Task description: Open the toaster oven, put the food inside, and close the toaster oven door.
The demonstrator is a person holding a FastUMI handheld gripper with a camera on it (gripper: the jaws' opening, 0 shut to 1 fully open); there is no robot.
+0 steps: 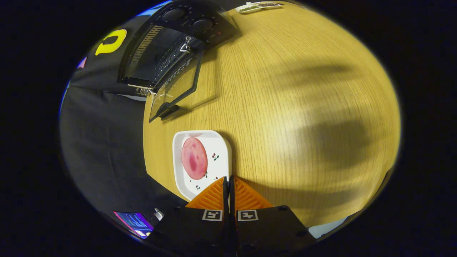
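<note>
Pink ham slice [194, 158] on plate [221, 142] — just ahead of gripper [229, 179], fingers closed, empty

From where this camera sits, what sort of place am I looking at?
Probably a mock kitchen counter in a recording booth: a black toaster oven with its glass door open stands on a light wooden table, beside a white square plate holding a round pink slice of meat. The shut orange gripper grips nothing.

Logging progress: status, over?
Tool shut, empty, at plate edge. Toaster oven door open; ham slice on plate. Path clear.
</note>
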